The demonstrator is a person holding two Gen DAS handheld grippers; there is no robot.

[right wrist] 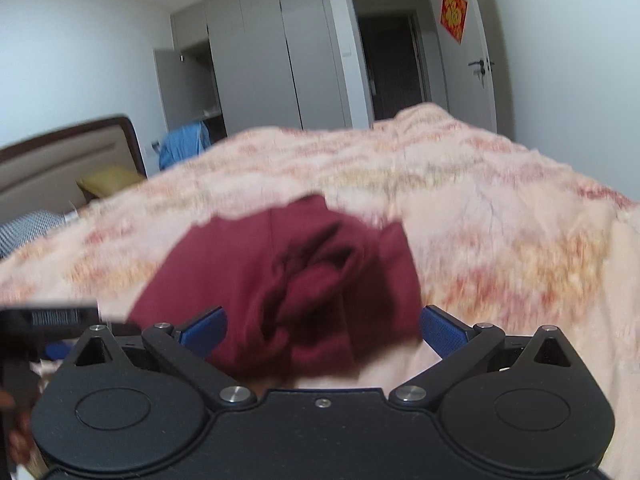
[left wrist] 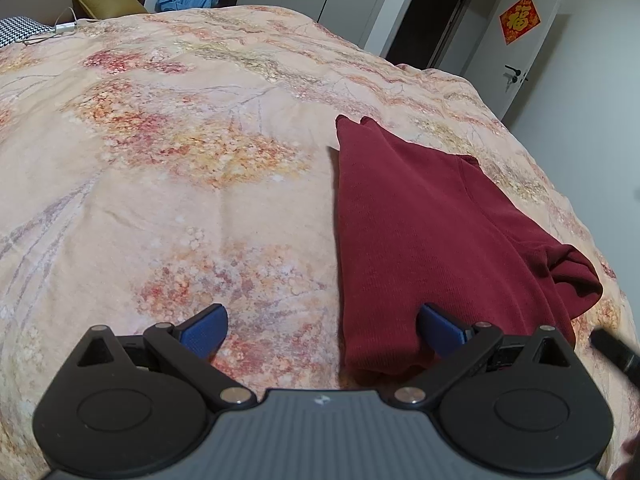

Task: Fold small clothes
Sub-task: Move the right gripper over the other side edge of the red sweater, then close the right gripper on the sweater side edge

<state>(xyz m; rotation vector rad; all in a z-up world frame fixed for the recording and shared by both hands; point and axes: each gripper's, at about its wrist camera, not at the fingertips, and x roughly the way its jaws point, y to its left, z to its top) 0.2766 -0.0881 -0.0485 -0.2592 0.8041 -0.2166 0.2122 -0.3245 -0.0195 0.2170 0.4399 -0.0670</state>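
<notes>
Blue fingers (left wrist: 208, 330) of left gripper (left wrist: 322, 330) spread wide, gripping nothing; right gripper (right wrist: 322, 330) likewise wide, empty. Maroon knit garment (left wrist: 424, 240) lies partly folded, lower right of left view, on floral quilt (left wrist: 180, 160). Wide spread likely readies bracketing near hem; right view blurred.

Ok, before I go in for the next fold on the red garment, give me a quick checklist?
1. Left gripper open: ok.
2. Right gripper open: ok.
3. Both grippers empty: ok.
4. Red garment lying on the bedspread: ok.
5. Garment smooth: not ok, bunched at the end nearest the right gripper.
6. Exact grab edge in right wrist view: cannot tell, picture blurred.
</notes>
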